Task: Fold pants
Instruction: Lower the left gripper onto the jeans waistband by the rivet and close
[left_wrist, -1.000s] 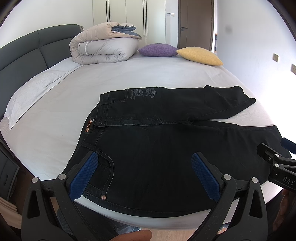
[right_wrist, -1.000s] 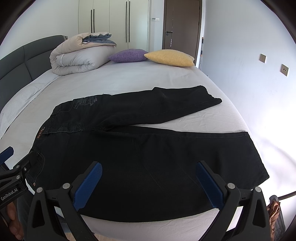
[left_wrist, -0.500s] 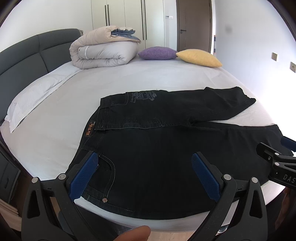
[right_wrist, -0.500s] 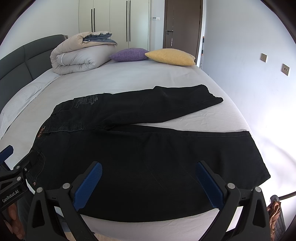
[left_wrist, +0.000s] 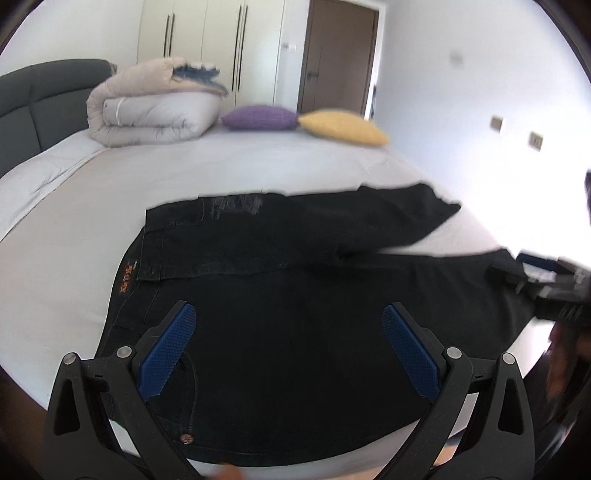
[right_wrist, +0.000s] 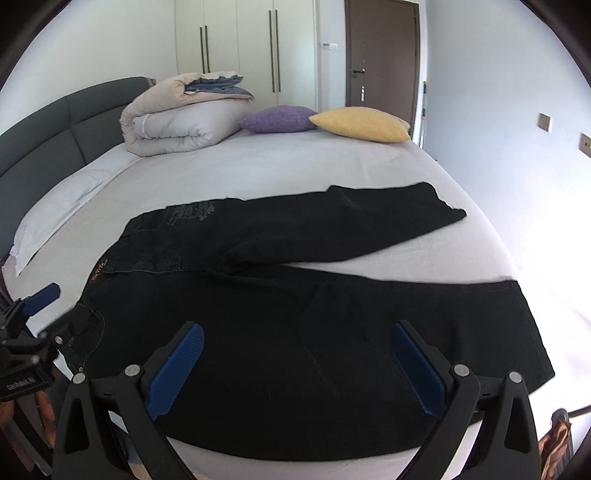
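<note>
Since the earlier frame, both hand-held grippers have moved closer over the black jeans (right_wrist: 295, 332), which lie flat at the near edge of the bed (right_wrist: 295, 166). Left hand-held gripper (left_wrist: 288, 347): jaws spread, above the waist end at 9 o'clock. Right hand-held gripper (right_wrist: 295, 362): jaws spread, above the near leg, hem toward 3 o'clock. The far leg angles toward 2 o'clock

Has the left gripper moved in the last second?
Yes. In the right wrist view the left gripper has pushed in over the jeans waistband, farther onto the bed.
</note>
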